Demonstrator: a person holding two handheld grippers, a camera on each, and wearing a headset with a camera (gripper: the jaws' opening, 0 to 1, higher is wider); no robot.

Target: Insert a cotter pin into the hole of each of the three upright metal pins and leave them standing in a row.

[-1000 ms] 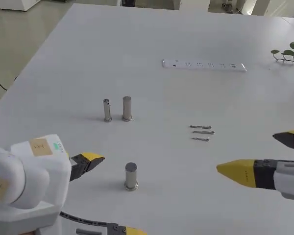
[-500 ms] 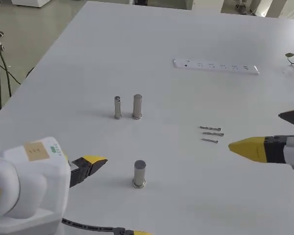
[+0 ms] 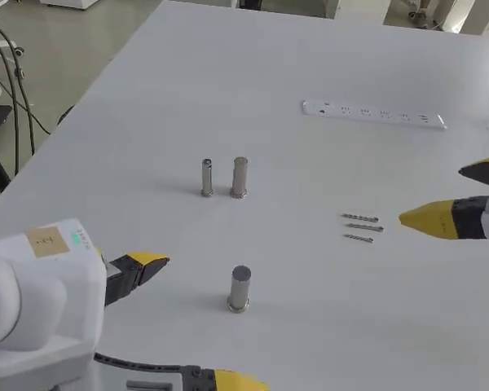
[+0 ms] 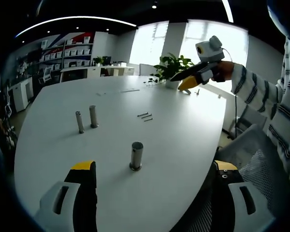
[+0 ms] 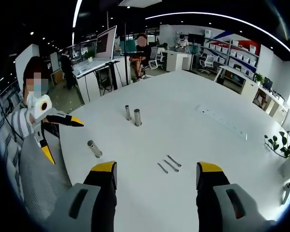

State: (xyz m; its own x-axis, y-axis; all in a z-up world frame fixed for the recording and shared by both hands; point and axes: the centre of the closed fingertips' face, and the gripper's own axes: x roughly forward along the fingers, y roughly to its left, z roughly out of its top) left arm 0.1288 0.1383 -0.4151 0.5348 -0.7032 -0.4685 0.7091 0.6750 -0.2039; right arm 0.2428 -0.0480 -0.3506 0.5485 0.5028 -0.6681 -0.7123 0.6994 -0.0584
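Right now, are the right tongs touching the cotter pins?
Apart. The head view shows bare table between the right tongs and the three cotter pins.

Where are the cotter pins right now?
In the head view, three cotter pins lie flat on the table, right of the metal pins, just left of the right tongs.

bright even light, soft shadows, fisheye edges warped
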